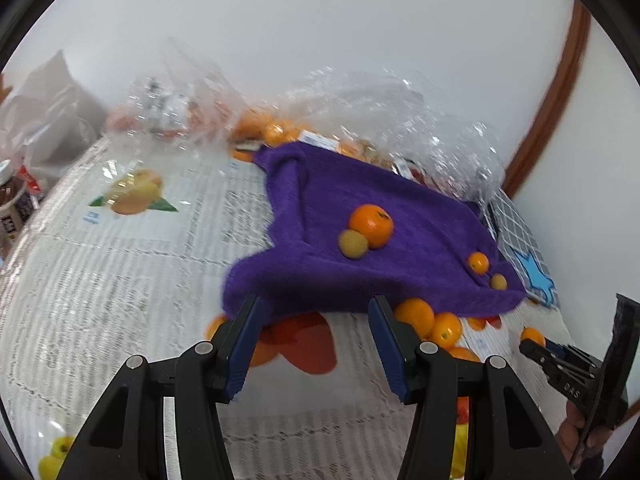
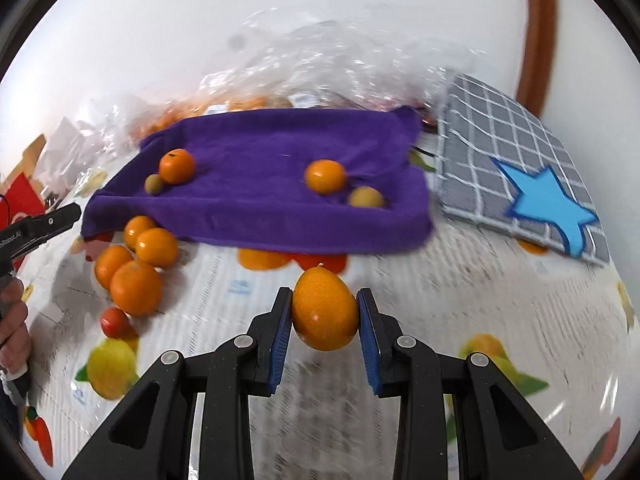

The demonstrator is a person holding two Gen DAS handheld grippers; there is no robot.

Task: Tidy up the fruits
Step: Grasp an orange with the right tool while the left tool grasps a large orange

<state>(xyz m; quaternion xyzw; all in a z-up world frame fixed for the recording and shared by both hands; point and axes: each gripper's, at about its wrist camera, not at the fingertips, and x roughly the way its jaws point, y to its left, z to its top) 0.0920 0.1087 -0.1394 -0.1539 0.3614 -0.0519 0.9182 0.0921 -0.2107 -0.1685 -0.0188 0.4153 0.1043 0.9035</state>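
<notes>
Gripping 1 orange fruit (image 2: 325,312), right gripper (image 2: 325,316); no legible label.

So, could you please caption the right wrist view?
Right gripper holding an orange fruit before a purple towel.

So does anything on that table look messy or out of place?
Somewhat. The purple towel lies rumpled, its front edge draped over loose oranges. Only four fruits sit on it, in two pairs. Crinkled clear plastic is heaped behind. The right gripper holds one orange.
</notes>
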